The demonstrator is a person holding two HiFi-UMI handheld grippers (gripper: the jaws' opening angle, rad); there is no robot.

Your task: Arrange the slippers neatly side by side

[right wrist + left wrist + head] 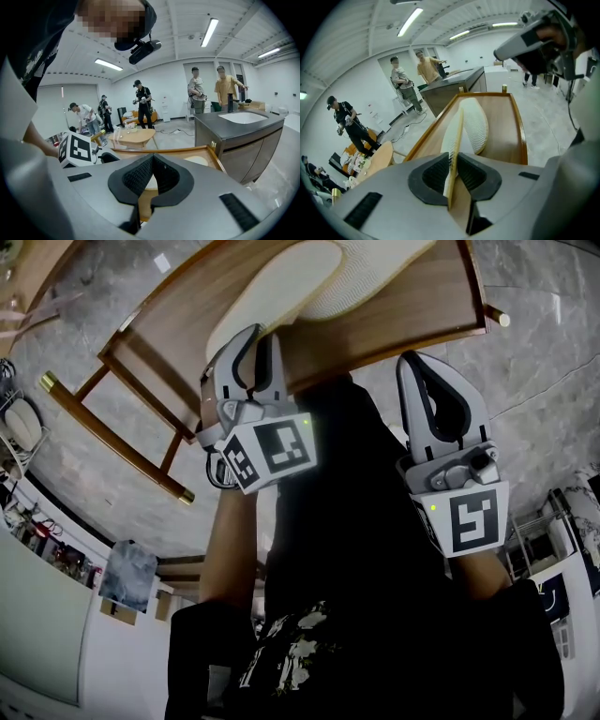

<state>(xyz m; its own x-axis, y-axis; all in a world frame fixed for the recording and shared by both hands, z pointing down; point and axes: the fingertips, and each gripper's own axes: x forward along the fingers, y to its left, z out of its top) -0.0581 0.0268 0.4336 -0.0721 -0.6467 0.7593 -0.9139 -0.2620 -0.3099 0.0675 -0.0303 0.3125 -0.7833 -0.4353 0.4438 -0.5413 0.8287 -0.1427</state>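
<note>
Cream slipper (272, 298) at wooden table (412, 310) edge

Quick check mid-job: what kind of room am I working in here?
Probably a lab or data-collection studio staged partly like a home: ceiling strip lights, a dark counter with a sink, and several people standing about in one big white room.
</note>
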